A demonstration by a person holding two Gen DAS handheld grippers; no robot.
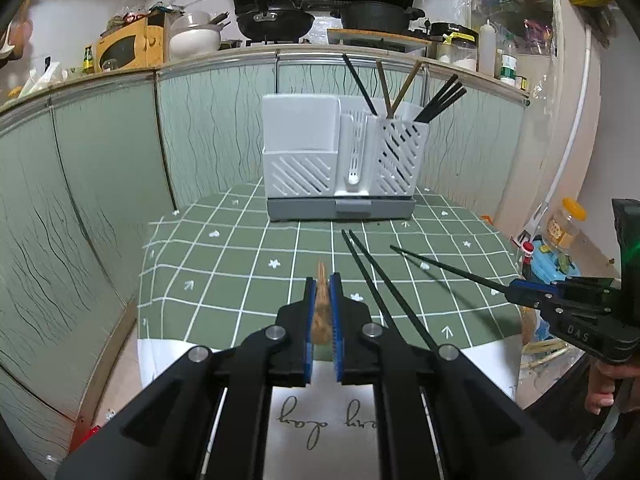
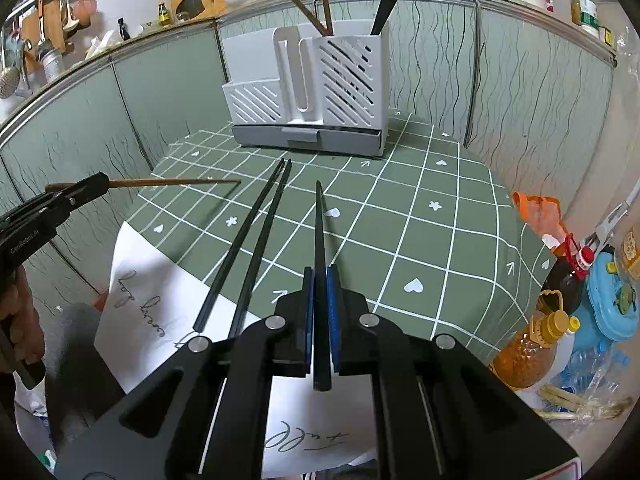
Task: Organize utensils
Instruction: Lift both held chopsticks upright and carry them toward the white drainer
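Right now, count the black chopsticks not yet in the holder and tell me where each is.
3. One black chopstick is clamped in the right gripper. Two more lie side by side on the green tablecloth, in front of the holder. None seem hidden.

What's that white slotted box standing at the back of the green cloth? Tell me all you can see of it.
The utensil holder looks like white plastic on a grey base with a drawer-like front. It stands upright on the green checked tablecloth, against the green panels. Its walls have diagonal slots, and there is a low left pocket. Black and wooden chopsticks lean in the taller right compartment.
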